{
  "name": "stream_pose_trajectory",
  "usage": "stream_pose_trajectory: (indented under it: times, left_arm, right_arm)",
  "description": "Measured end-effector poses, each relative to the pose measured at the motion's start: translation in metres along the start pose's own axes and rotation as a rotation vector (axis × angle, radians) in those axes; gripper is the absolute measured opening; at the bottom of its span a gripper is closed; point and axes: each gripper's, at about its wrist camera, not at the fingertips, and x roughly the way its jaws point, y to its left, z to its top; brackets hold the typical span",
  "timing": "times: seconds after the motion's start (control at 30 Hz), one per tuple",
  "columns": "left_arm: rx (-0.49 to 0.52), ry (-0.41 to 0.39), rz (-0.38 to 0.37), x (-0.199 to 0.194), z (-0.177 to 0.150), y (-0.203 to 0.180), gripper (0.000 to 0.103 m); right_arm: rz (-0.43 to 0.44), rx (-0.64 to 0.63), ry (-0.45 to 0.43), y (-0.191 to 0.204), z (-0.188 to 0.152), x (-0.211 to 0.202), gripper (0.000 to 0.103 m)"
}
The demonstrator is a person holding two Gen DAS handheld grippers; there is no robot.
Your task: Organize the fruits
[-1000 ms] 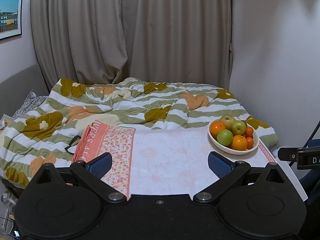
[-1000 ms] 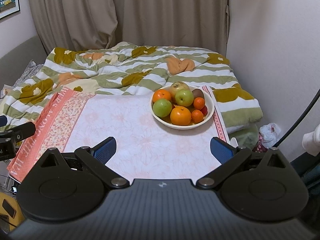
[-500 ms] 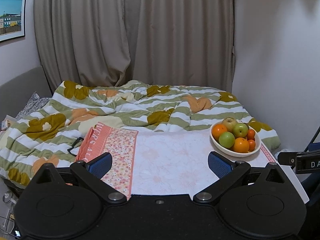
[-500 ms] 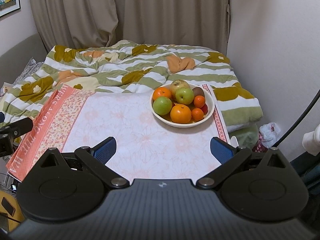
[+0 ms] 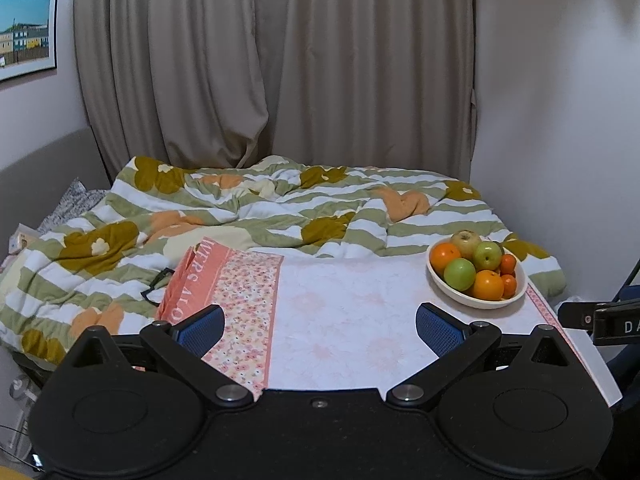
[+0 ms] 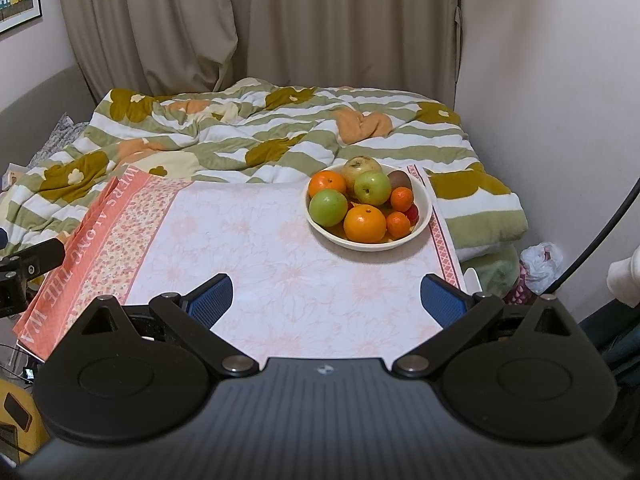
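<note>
I find both tongs wide apart and empty: left tongs (image 5: 320, 326), right tongs (image 6: 326, 298). The cream round bowl (image 6: 425, 216) of oranges and green apples sits far right on the pink floral-clothed desk (image 6: 256, 264).

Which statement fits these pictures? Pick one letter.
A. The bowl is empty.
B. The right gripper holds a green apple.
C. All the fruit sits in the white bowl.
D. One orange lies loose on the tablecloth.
C: the white bowl holds every fruit, the tablecloth is bare, and the right gripper is open and empty.
</note>
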Motion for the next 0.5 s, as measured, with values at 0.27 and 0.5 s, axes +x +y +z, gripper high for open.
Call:
stream_pose_trajectory:
  times: [0.27,0.5]
  left_arm:
    - [0.012,-0.007,-0.004,-0.003,0.0,0.003,0.103]
    - [0.024,-0.013,-0.032,-0.002,-0.001,0.009,0.103]
  right_arm:
    - [-0.001,0.004,-0.001,-0.001,0.001,0.0,0.103]
    - [-0.02,0.021,0.005,0.012,-0.004,-0.001,0.103]
